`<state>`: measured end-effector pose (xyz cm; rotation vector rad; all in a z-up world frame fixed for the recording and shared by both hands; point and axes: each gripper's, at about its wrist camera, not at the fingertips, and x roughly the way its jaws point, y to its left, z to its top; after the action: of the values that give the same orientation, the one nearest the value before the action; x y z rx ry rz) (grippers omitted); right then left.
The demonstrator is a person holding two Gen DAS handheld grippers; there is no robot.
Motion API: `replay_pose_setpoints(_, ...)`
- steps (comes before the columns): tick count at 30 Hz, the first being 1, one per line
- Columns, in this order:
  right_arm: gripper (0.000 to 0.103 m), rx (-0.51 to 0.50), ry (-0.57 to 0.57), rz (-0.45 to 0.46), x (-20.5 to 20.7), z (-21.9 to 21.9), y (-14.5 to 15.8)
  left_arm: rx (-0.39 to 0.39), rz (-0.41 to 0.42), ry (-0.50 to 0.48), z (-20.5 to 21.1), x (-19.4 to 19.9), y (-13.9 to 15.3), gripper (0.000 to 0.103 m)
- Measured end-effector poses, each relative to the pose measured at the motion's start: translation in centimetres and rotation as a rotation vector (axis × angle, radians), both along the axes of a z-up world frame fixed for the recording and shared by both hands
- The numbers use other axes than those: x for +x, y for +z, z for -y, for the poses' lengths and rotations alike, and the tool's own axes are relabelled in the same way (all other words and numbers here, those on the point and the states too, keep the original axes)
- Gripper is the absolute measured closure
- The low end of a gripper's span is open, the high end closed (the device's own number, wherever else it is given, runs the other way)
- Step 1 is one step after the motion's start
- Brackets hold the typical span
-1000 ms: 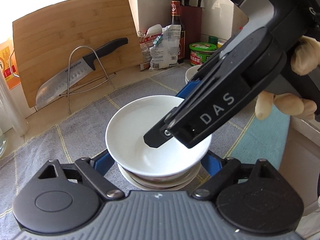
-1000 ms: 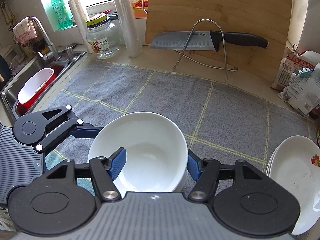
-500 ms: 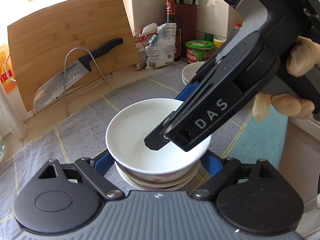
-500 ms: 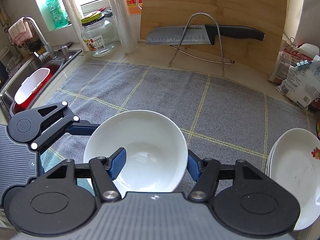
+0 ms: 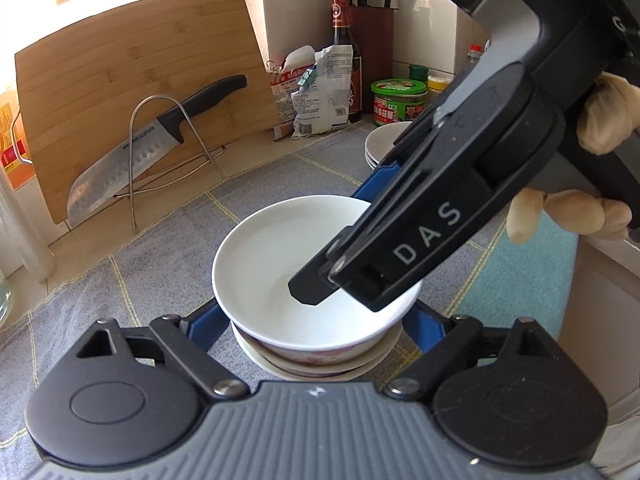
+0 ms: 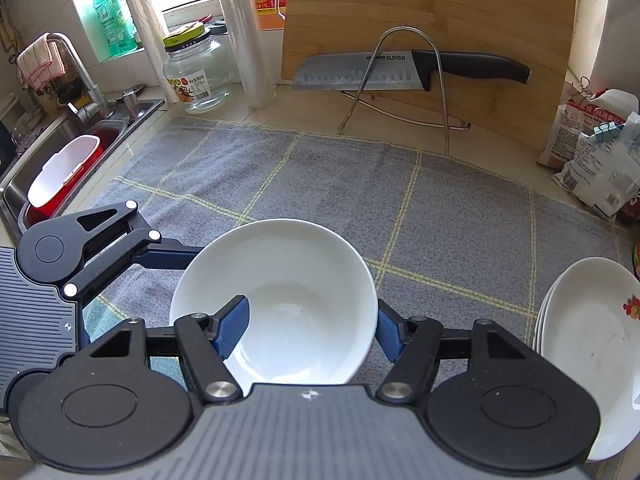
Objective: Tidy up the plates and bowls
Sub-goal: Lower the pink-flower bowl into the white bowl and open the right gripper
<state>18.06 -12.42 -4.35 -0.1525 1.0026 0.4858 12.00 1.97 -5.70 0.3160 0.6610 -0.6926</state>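
Observation:
A white bowl (image 5: 272, 256) (image 6: 288, 272) sits on top of a stack of bowls (image 5: 320, 360) on the grey mat. My right gripper (image 6: 310, 306) (image 5: 340, 240) straddles its wall, one finger inside and one outside. Its jaws are opening, and the outer pad (image 6: 388, 332) still lies against the bowl's side. My left gripper (image 5: 314, 314) stands open around the stack, a blue pad (image 5: 204, 324) on each side with small gaps, its jaws opening a little. A pile of white plates (image 6: 592, 352) (image 5: 384, 144) rests to the right.
A cutting board (image 6: 420, 20) leans at the back with a knife (image 6: 360, 76) on a wire stand. The sink (image 6: 60, 152) is at the left, a glass jar (image 6: 196, 72) beside it. Food bags (image 6: 592, 148) and a bottle (image 5: 344, 48) stand at the back right. A gloved hand (image 5: 592, 120) holds the right gripper.
Both hands have kept nearly still and the bowl sits on the stack as before. The right gripper's fingers look a trace wider apart.

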Motion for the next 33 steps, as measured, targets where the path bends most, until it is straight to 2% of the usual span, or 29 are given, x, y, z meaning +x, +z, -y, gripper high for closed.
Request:
replay_pose_setpoints(4,0.028,0.003,0.004,-0.004,0.0,0.0,-0.1,0.014,0.006,-0.001,0.3,0.0,-0.1,0.01)
replay_pose_setpoints(6,0.024,0.005,0.007,-0.004,0.0,-0.1,-0.1,0.011,0.003,-0.001,0.3,0.0,-0.1,0.01)
replay_pose_setpoints(8,0.014,0.0,0.011,0.0,-0.2,-0.2,-0.1,0.004,-0.004,0.001,0.2,0.0,0.0,0.009)
replay_pose_setpoints(10,0.01,0.004,0.021,0.008,-0.4,-0.3,0.0,-0.009,0.01,0.001,0.0,-0.2,0.2,0.004)
replay_pose_setpoints(15,0.004,-0.002,0.025,0.025,-0.8,-0.4,0.2,-0.006,0.014,-0.011,-0.2,-0.5,0.5,0.003)
replay_pose_setpoints(26,0.0,-0.008,0.013,0.056,-1.8,-0.3,1.0,-0.034,-0.006,-0.034,-1.8,-1.1,0.8,0.003)
replay_pose_setpoints(33,0.0,-0.01,-0.004,0.1,-3.6,-0.2,2.0,-0.044,-0.058,-0.067,-4.1,-1.0,0.1,0.003)
